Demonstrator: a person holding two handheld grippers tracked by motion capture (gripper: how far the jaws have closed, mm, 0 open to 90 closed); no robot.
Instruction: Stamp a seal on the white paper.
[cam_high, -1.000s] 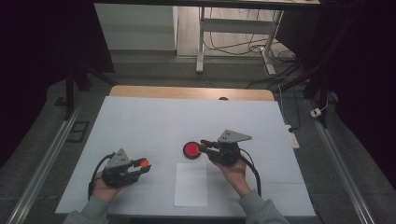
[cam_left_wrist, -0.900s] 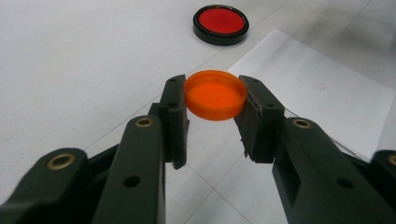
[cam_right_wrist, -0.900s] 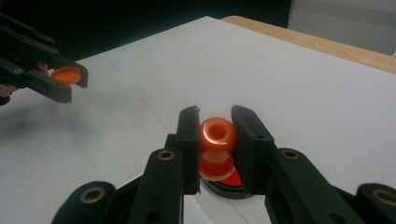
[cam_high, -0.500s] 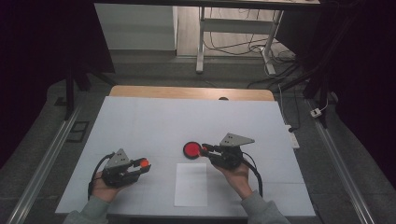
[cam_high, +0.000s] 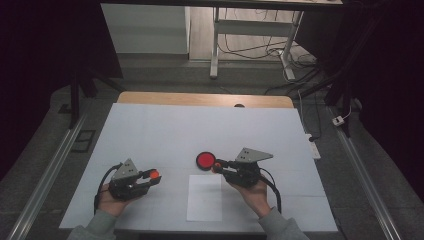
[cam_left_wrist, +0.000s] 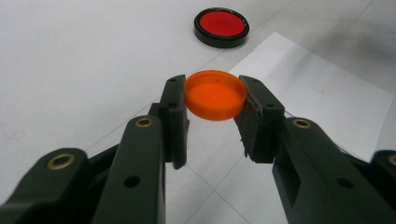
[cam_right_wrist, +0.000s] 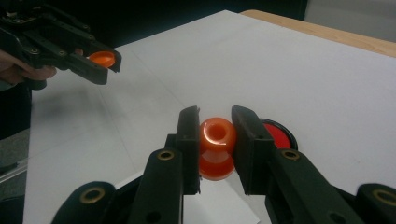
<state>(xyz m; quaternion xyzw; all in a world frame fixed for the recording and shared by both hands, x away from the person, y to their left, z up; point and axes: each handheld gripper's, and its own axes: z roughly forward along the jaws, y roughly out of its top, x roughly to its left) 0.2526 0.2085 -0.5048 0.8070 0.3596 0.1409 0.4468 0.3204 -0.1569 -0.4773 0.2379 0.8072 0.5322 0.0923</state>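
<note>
My left gripper (cam_high: 153, 175) is shut on a shallow orange cap (cam_left_wrist: 215, 94), held just above the table at the front left; the pads press on its rim from both sides. My right gripper (cam_high: 216, 167) is shut on a small orange bottle-like piece (cam_right_wrist: 217, 135) with an open round mouth, held at the front right. A red disc with a black rim (cam_high: 205, 160) lies on the table just beyond the right gripper's tips. In the right gripper view, the left gripper (cam_right_wrist: 100, 58) with its cap shows at the upper left.
A white sheet of paper (cam_high: 205, 197) lies between the two hands near the front edge. The table (cam_high: 200, 130) is covered in white, with a wooden edge at the back. Dark floor, rails and cables surround it.
</note>
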